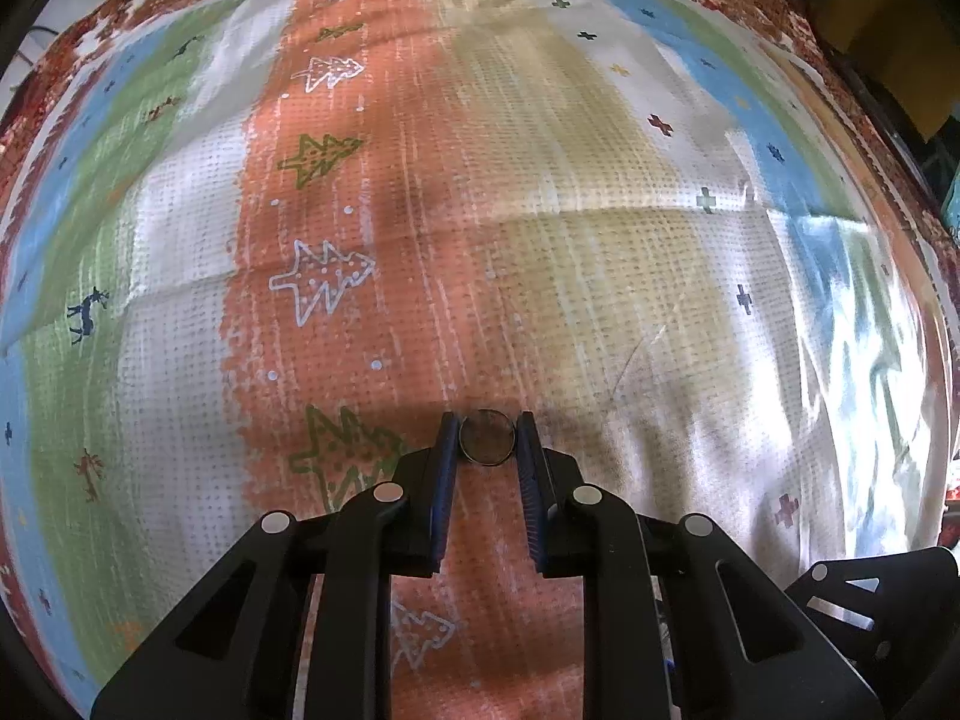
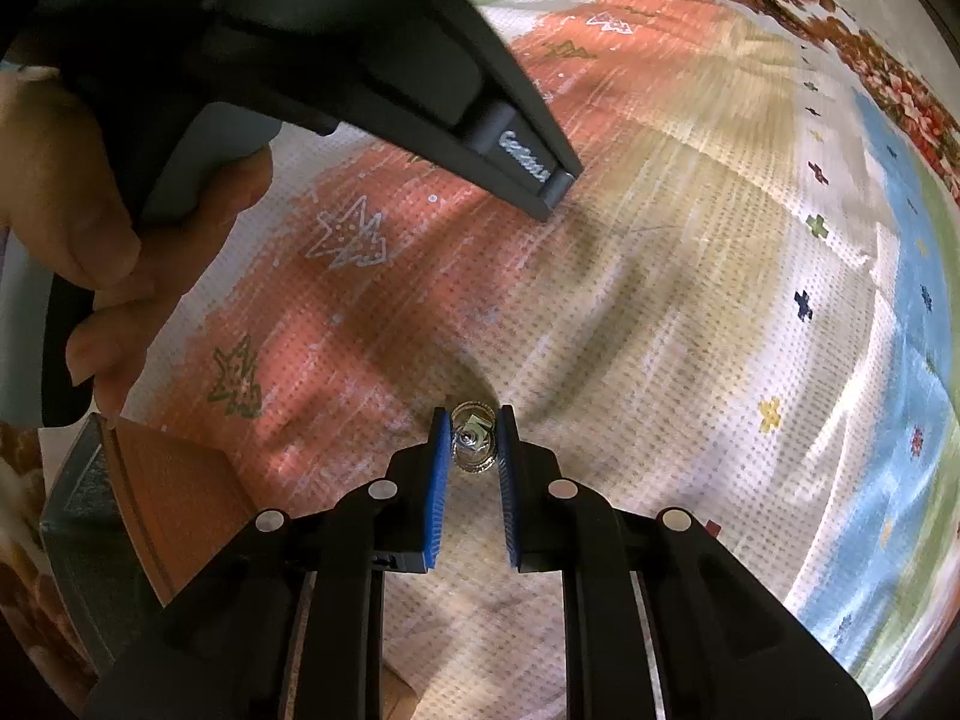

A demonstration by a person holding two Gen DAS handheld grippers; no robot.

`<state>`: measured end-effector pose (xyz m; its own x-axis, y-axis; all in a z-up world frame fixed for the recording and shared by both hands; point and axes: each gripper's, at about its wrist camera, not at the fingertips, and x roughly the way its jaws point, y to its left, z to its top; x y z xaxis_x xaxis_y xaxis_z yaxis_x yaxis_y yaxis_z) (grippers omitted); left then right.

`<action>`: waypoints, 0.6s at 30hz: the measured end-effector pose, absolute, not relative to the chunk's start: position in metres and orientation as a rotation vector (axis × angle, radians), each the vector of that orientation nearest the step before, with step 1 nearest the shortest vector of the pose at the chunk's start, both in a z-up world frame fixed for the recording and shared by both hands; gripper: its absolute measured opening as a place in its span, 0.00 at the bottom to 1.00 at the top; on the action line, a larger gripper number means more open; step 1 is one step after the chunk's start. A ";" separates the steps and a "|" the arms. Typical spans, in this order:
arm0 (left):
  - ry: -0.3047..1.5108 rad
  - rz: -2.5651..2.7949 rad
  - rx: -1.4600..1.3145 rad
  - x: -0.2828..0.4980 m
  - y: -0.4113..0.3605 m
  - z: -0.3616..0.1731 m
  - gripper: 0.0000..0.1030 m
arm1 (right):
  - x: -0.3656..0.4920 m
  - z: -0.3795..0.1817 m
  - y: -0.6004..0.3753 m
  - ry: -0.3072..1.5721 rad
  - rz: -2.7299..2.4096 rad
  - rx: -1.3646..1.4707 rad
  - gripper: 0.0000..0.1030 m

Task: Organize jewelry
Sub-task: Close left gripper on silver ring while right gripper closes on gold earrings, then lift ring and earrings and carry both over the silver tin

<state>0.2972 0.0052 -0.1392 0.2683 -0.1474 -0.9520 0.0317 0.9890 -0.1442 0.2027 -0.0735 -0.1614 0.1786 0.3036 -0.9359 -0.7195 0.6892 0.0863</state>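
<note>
Matte black plastic forms both handheld tools — the left gripper (image 1: pixel 487 441) and the right gripper (image 2: pixel 474 438) each carry two ribbed blue finger pads (image 2: pixel 440 480) on black linkage arms pinned with round silver rivets (image 1: pixel 389 492). White lettering marks the left gripper's housing in the right wrist view — beside it, a bare-skinned hand (image 2: pixel 90 228).

Spread wide, a shiny striped tablecloth (image 1: pixel 540 228) of orange, beige, white, blue and green bands printed with trees and crosses, bordered by red floral fabric (image 2: pixel 840 12), glare at right.
</note>
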 end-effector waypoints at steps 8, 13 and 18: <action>1.268 -0.105 -0.128 0.294 0.013 -0.130 0.18 | 0.211 -0.151 -0.090 1.156 0.721 -0.380 0.16; 1.243 -0.099 -0.156 0.288 0.022 -0.118 0.18 | 0.215 -0.143 -0.098 1.124 0.684 -0.338 0.16; 1.223 -0.083 -0.158 0.277 0.026 -0.111 0.18 | 0.215 -0.139 -0.103 1.088 0.639 -0.311 0.16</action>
